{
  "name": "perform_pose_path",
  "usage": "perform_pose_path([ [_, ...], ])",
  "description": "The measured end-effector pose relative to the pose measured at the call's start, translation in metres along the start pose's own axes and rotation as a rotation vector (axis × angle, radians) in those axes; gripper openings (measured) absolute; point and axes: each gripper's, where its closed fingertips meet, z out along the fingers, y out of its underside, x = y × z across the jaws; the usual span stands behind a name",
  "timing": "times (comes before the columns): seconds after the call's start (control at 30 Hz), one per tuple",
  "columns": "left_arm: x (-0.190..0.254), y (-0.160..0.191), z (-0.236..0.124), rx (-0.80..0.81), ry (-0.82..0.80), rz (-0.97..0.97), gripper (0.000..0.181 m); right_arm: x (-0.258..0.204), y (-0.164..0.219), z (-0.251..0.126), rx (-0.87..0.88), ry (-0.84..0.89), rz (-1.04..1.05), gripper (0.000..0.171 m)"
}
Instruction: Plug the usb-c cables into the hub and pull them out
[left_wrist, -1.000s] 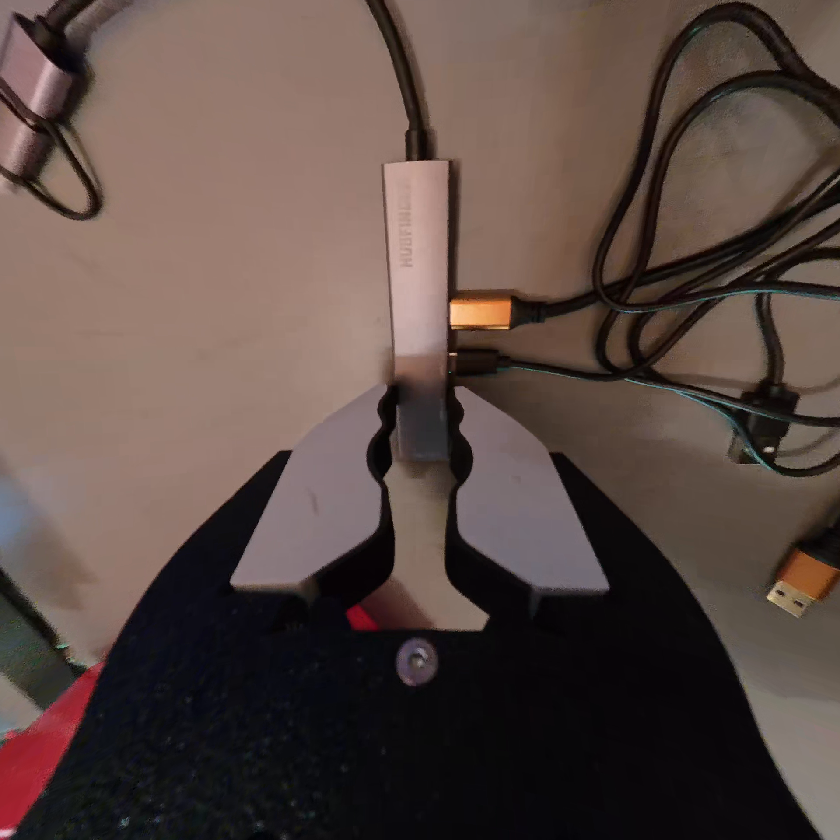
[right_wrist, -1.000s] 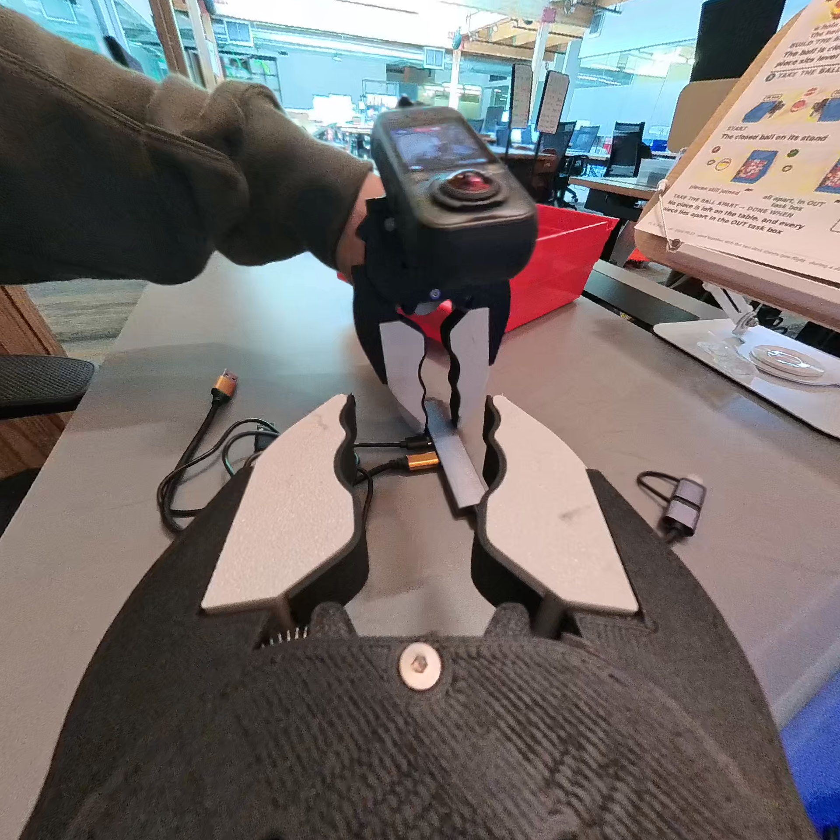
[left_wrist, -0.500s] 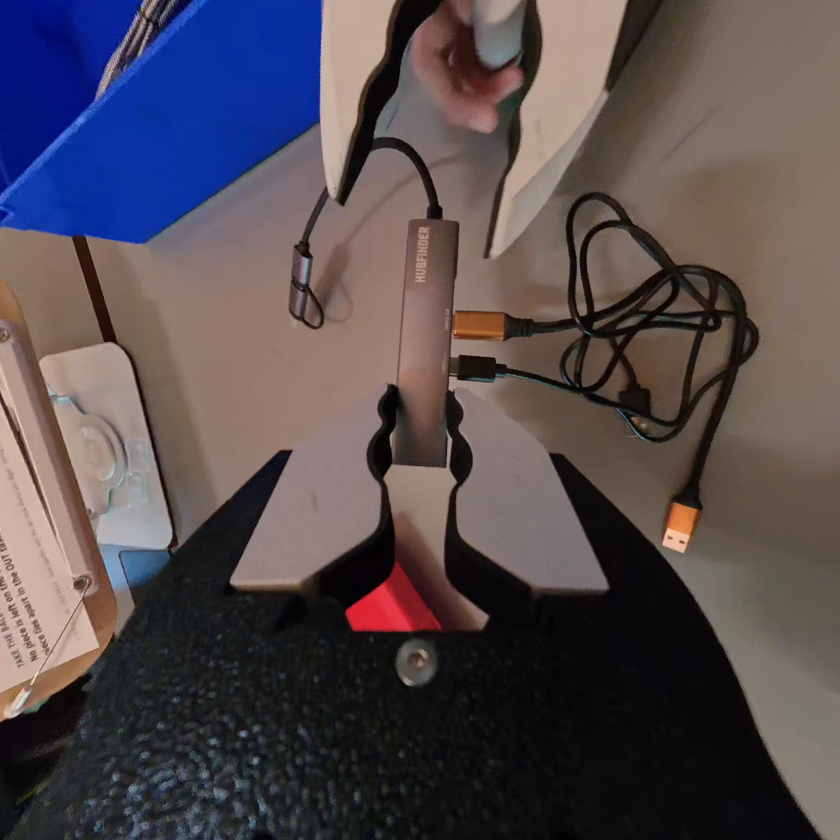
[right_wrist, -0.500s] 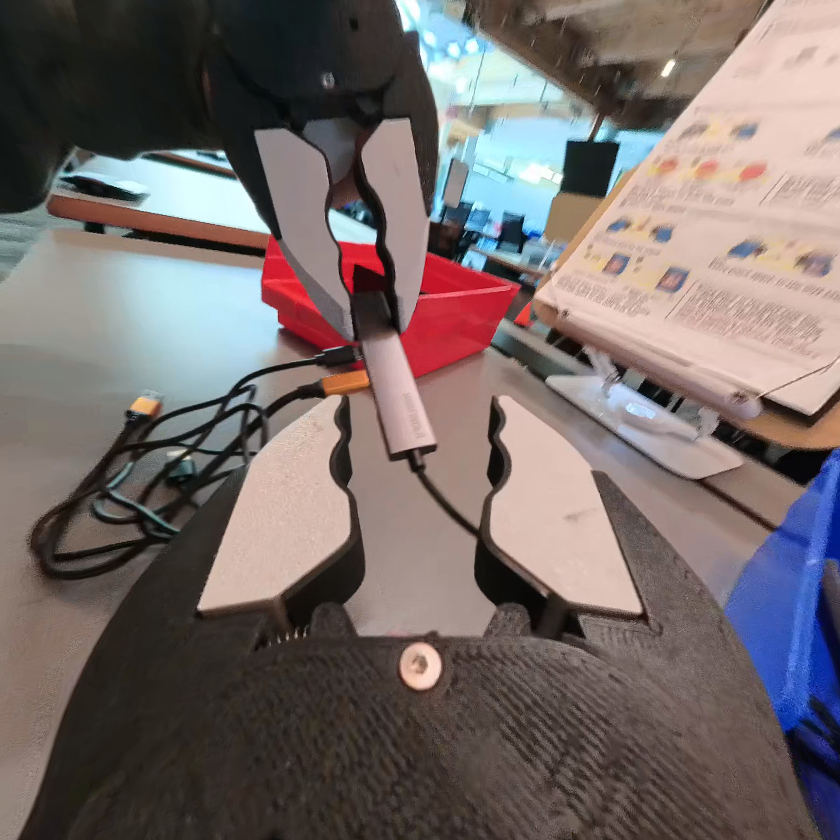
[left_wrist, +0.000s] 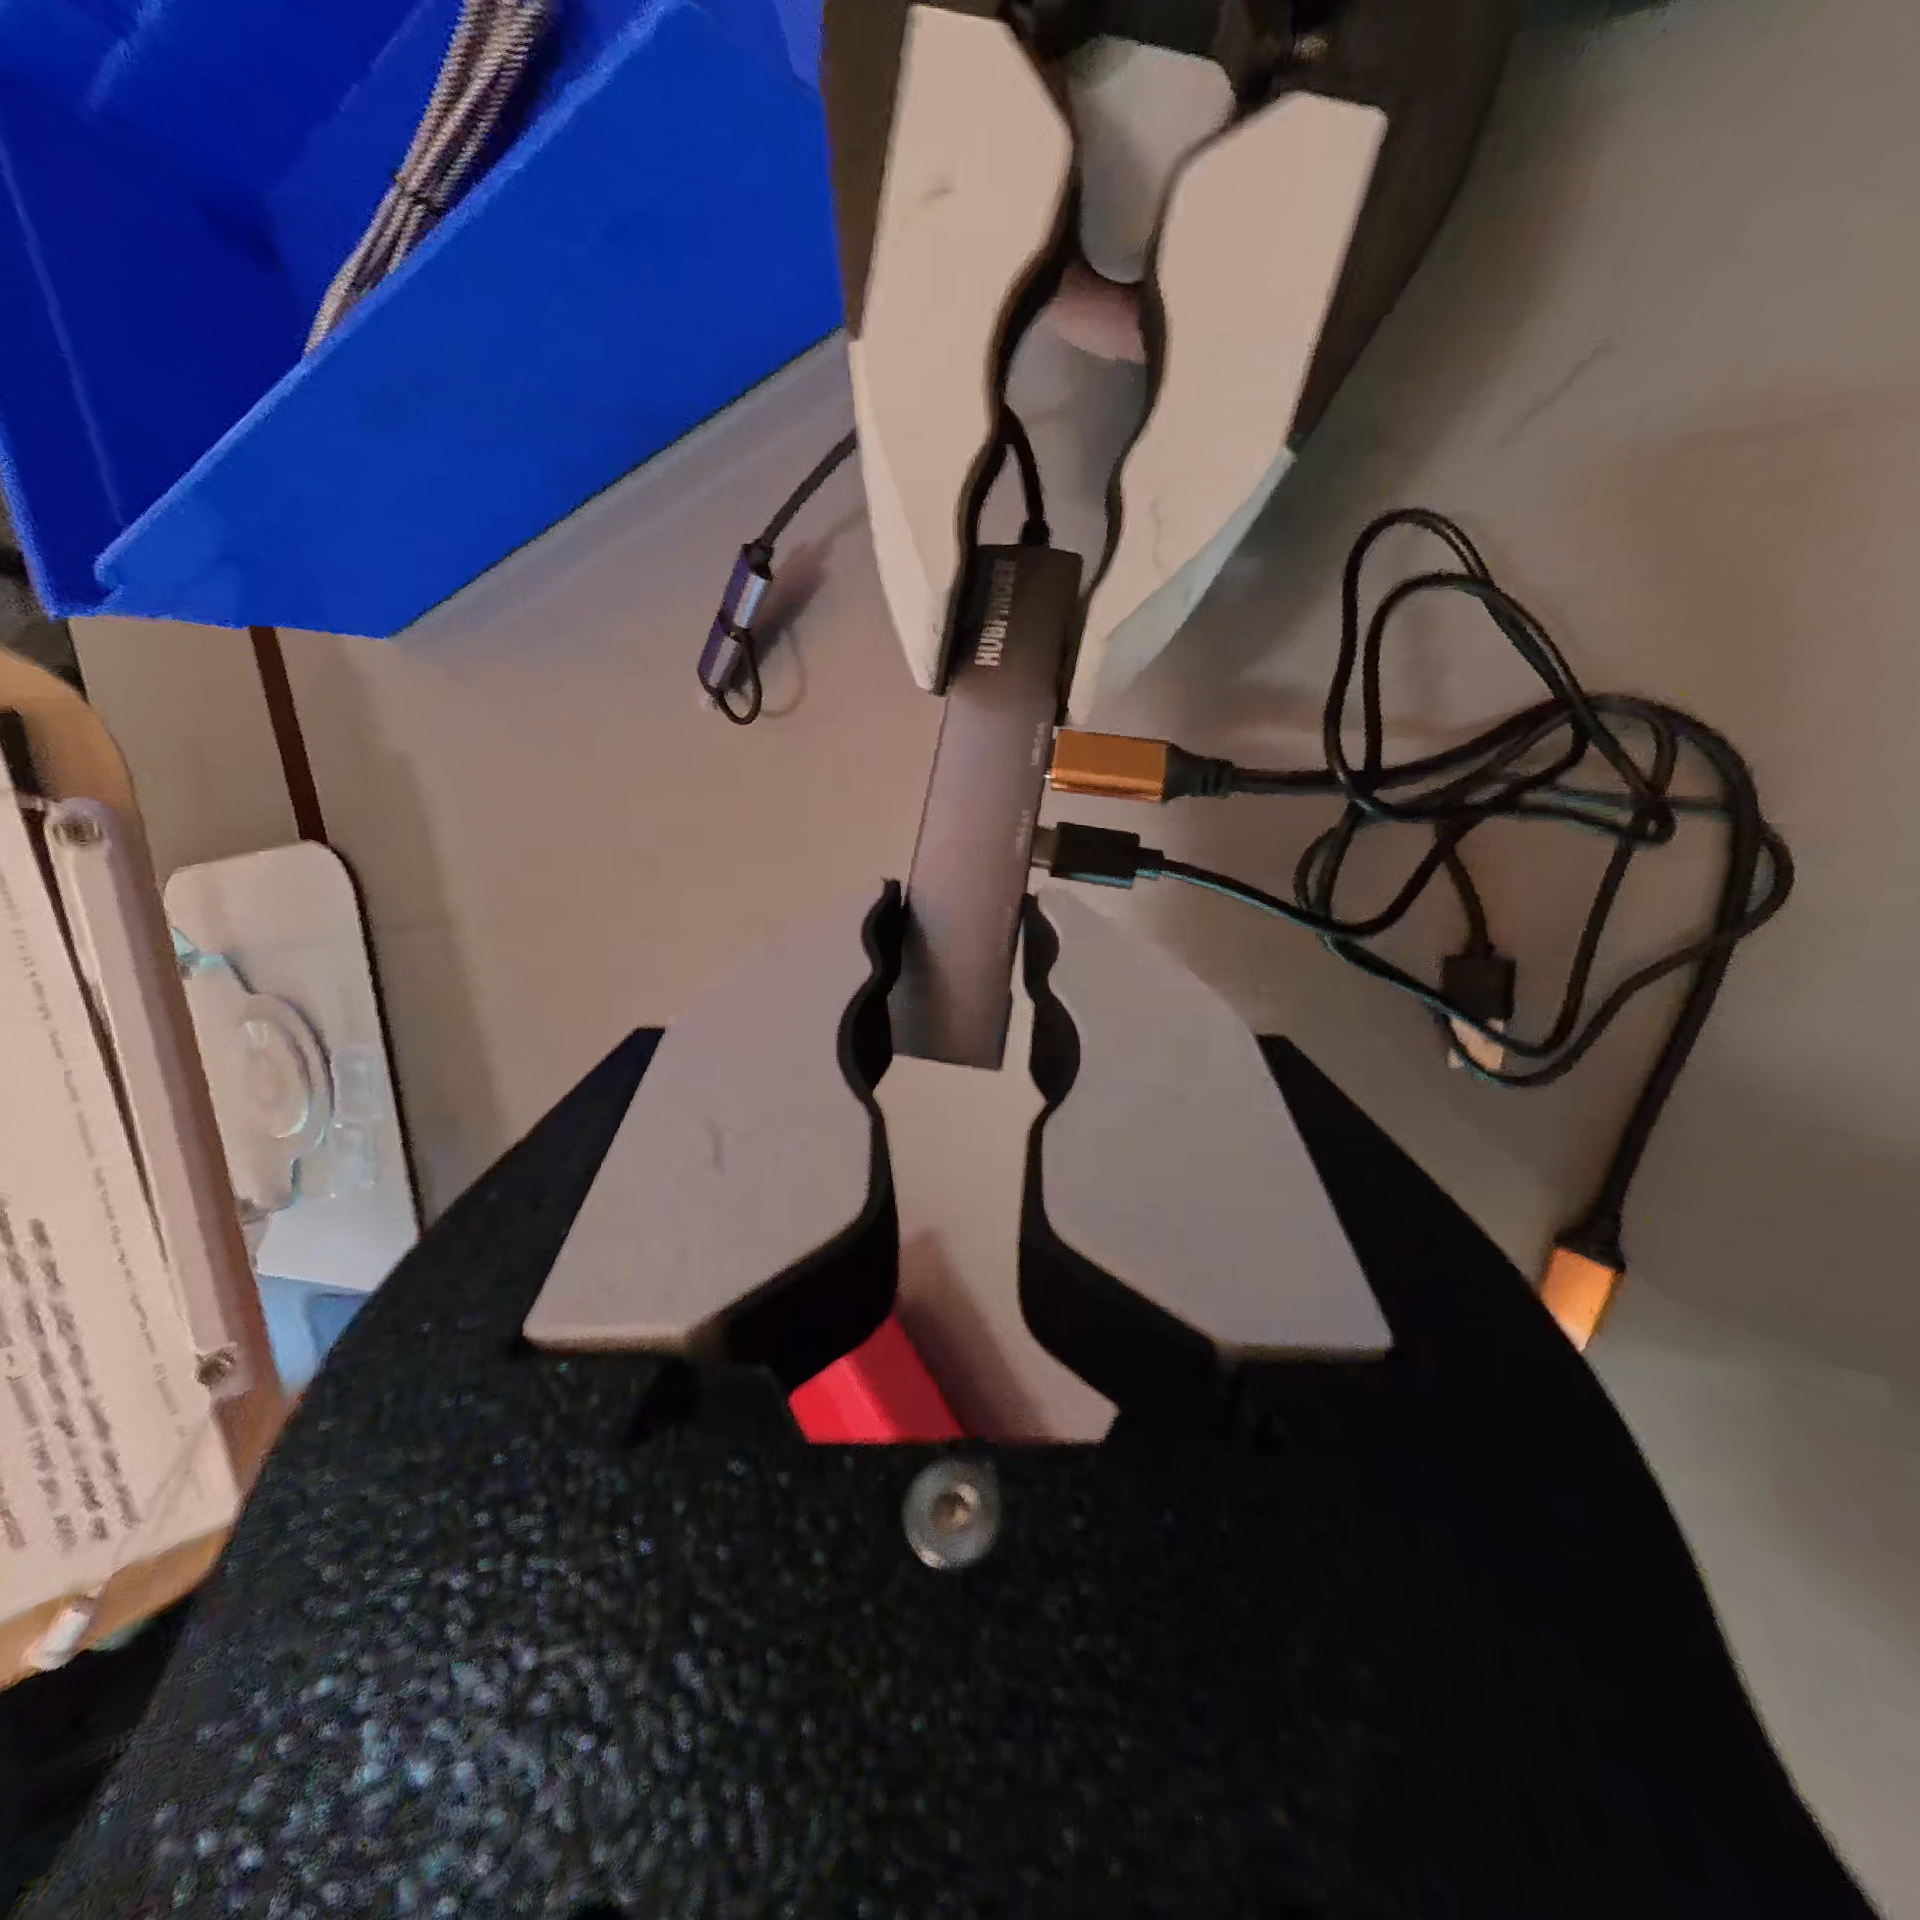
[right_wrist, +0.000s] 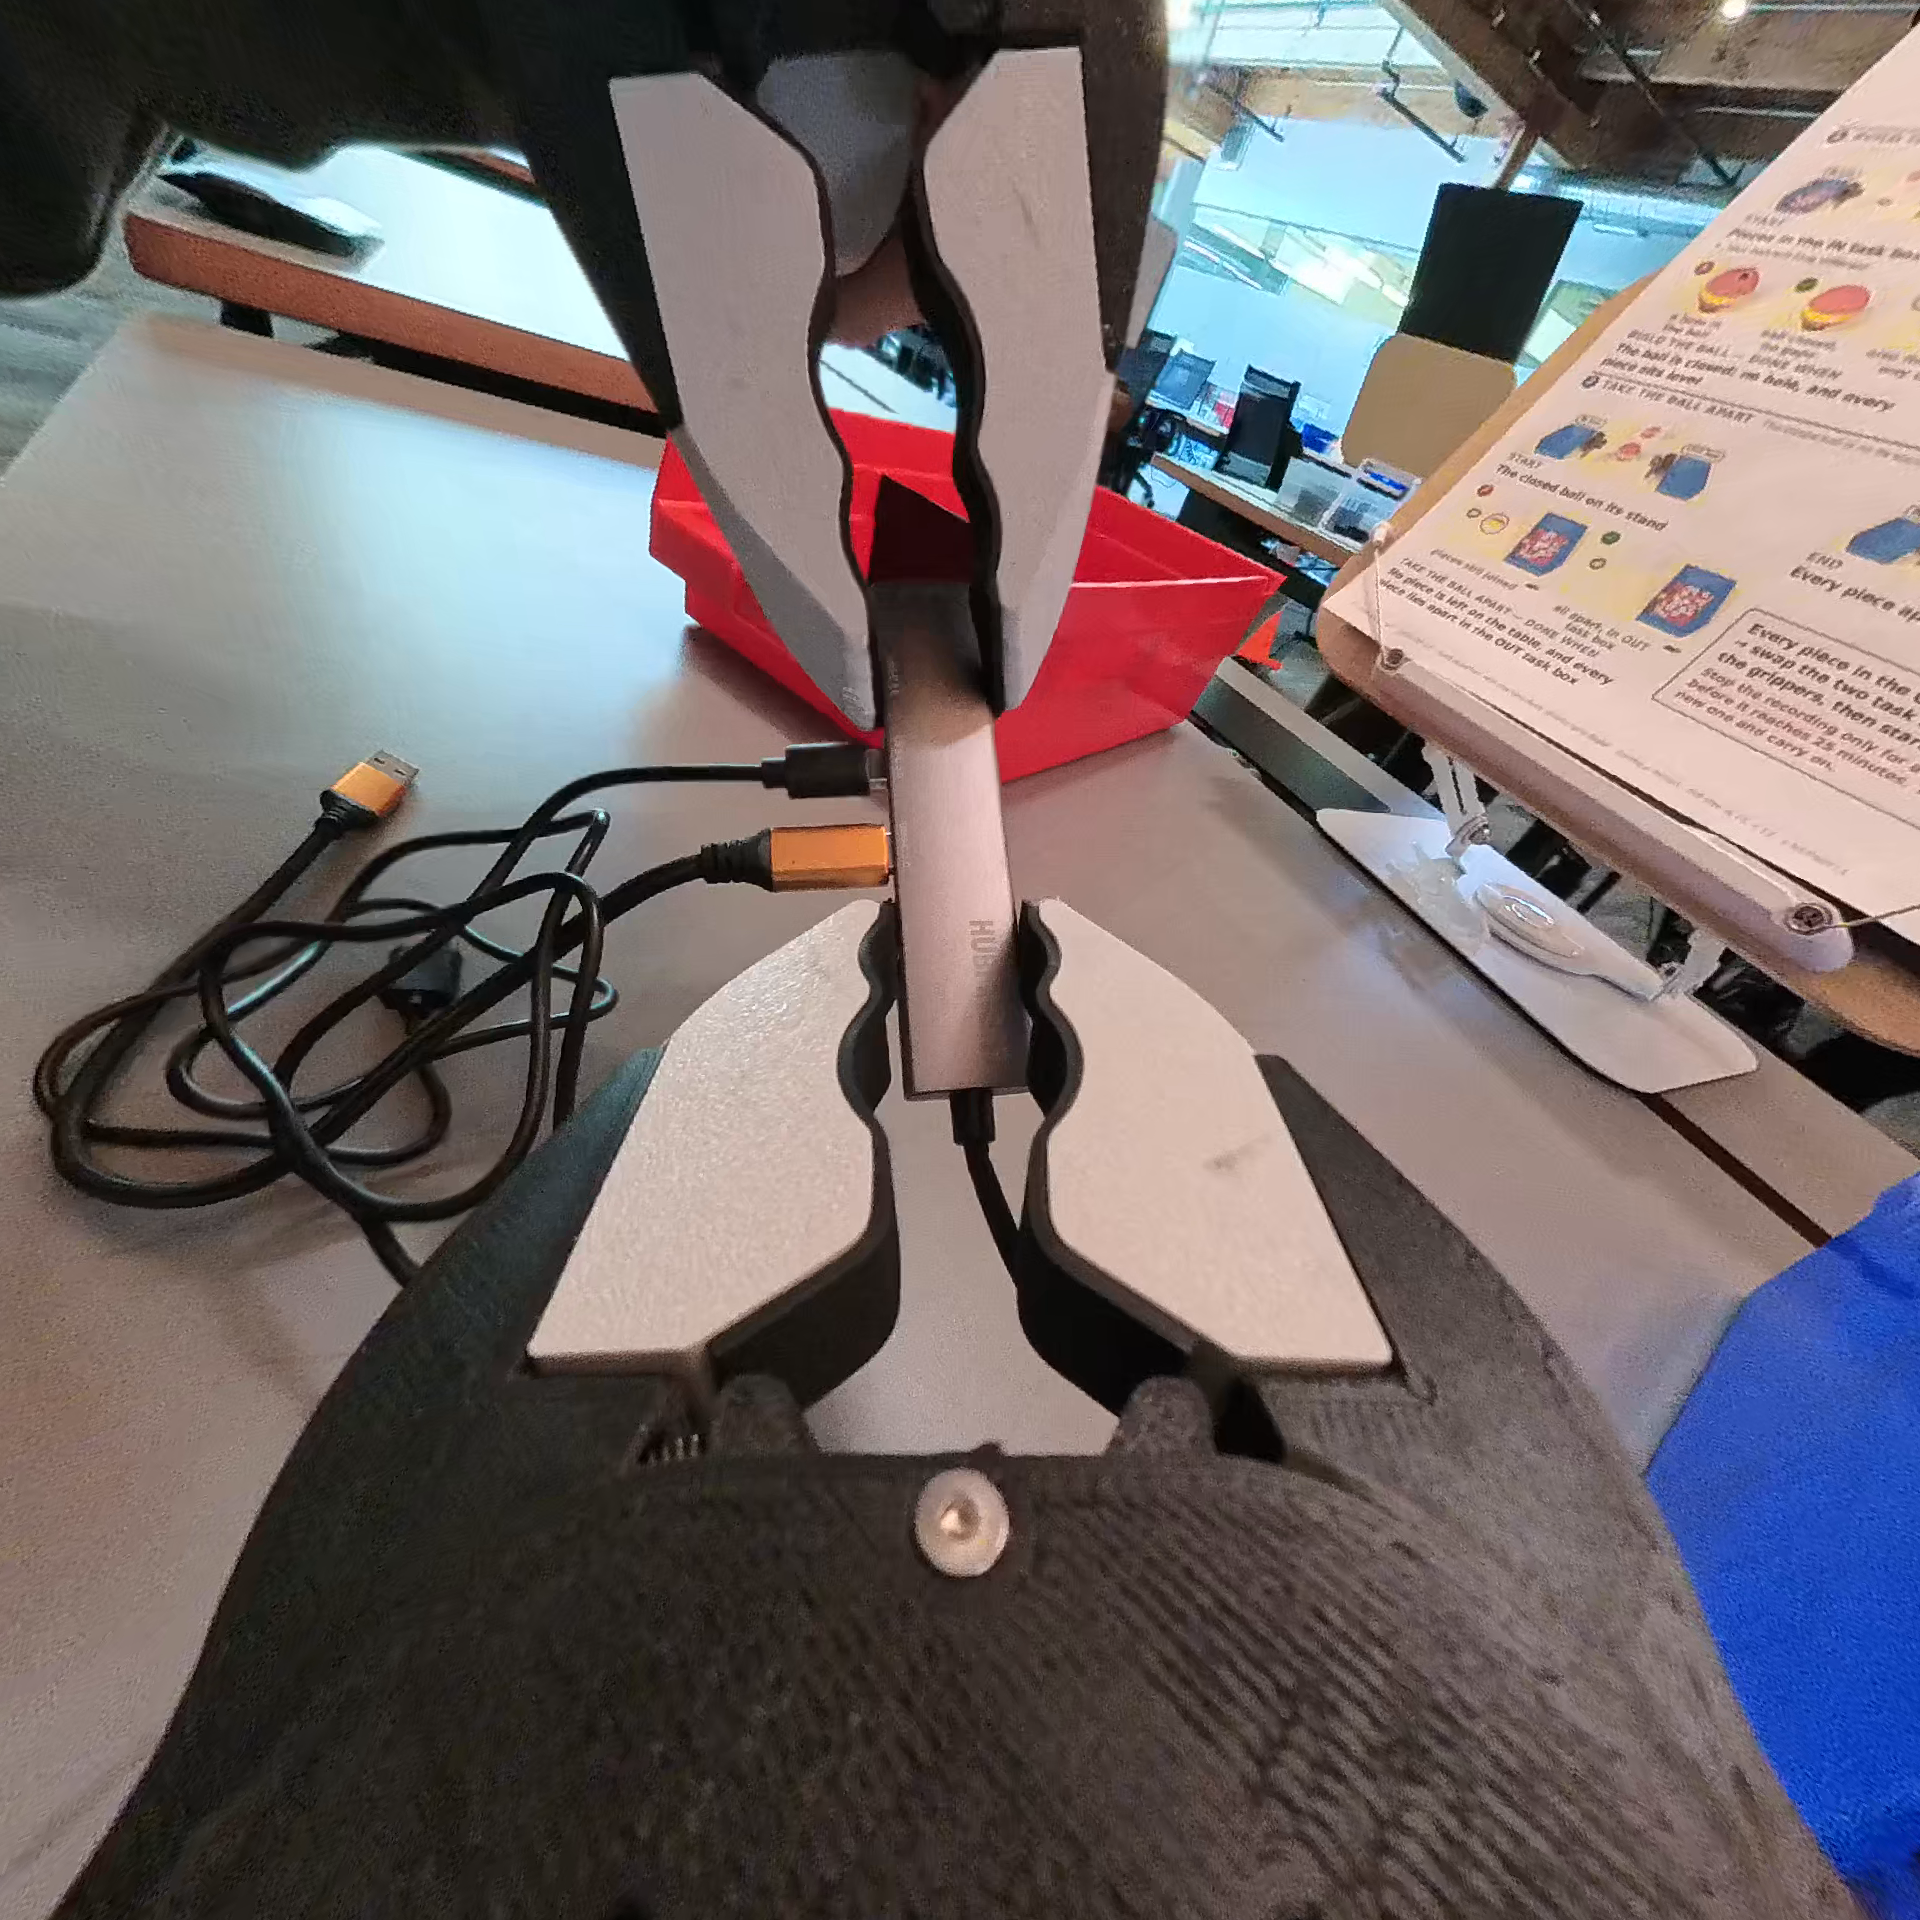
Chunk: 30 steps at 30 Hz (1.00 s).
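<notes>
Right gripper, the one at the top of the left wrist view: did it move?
Yes. The right gripper came closer along the hub, toward the orange plug; its fingers now clamp the hub's cable end.

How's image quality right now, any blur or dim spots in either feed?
Left wrist view: dim and warm-tinted, with motion blur on the blue plastic bin and the far hand-held gripper. Right wrist view: brighter, slim grey metal hub sharp, edges fisheye-stretched.

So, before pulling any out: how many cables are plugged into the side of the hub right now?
2. An orange-shelled plug sits nearer the hub's own cord; a black plug sits beside it, nearer the left gripper. The hub's far side is hidden.
</notes>
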Motion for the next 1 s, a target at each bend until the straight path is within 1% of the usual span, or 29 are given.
perform_pose_path([
  [0.03, -0.003, -0.001, -0.001, 0.02, -0.022, -0.062, 0.022, 0.001, 0.0, 0.0, 0.003, 0.011, 0.002, 0.022],
  [0.1, -0.017, 0.002, -0.008, 0.065, -0.12, -0.263, 0.039, 0.008, -0.001, -0.002, 0.007, 0.056, 0.011, 0.022],
  [0.17, -0.029, 0.008, -0.015, 0.145, -0.189, -0.598, 0.056, 0.011, -0.001, -0.003, 0.016, 0.081, 0.006, 0.022],
  [0.2, -0.03, 0.011, -0.018, 0.217, -0.194, -0.784, 0.059, 0.013, -0.001, -0.003, 0.019, 0.103, -0.012, 0.022],
  [0.23, -0.028, 0.012, -0.019, 0.295, -0.168, -0.95, 0.059, 0.012, -0.001, -0.003, 0.016, 0.104, -0.027, 0.022],
  [0.27, -0.023, 0.011, -0.018, 0.374, -0.115, -1.071, 0.063, 0.01, -0.001, -0.002, 0.014, 0.092, -0.034, 0.022],
  [0.33, -0.013, 0.011, -0.012, 0.477, -0.039, -1.237, 0.06, 0.006, -0.006, -0.002, 0.043, 0.09, -0.047, 0.022],
  [0.4, 0.0, 0.005, -0.001, 0.527, 0.059, -1.3, 0.047, -0.001, -0.009, 0.001, 0.055, 0.065, -0.051, 0.022],
  [0.43, 0.005, -0.001, 0.002, 0.558, 0.11, -1.317, 0.035, -0.003, -0.01, 0.001, 0.058, 0.066, -0.061, 0.022],
  [0.47, 0.008, -0.01, 0.001, 0.613, 0.171, -1.318, 0.016, -0.006, -0.009, 0.003, 0.051, 0.058, -0.068, 0.022],
  [0.5, 0.009, -0.018, -0.001, 0.671, 0.224, -1.328, 0.011, -0.007, -0.008, 0.003, 0.046, 0.06, -0.073, 0.022],
  [0.6, 0.006, -0.021, -0.003, 0.772, 0.317, -1.429, 0.01, -0.004, -0.014, -0.001, 0.097, 0.088, -0.079, 0.022],
  [0.7, 0.003, -0.021, -0.007, 0.945, 0.48, -1.587, 0.009, -0.003, -0.026, -0.005, 0.193, 0.075, -0.019, 0.023],
  [0.73, 0.003, -0.02, -0.008, 0.994, 0.518, -1.623, 0.009, -0.003, -0.028, -0.006, 0.211, 0.068, -0.003, 0.024],
  [0.77, 0.003, -0.019, -0.007, 1.029, 0.543, -1.653, 0.009, 0.0, -0.027, -0.006, 0.21, 0.082, 0.003, 0.029],
  [0.93, 0.001, -0.023, -0.013, 1.102, 0.584, -1.682, 0.008, 0.0, -0.027, -0.005, 0.207, 0.078, 0.018, 0.042],
  [1.0, 0.0, -0.026, -0.016, 1.09, 0.574, -1.675, 0.008, -0.002, -0.029, -0.006, 0.219, 0.057, 0.043, 0.041],
])
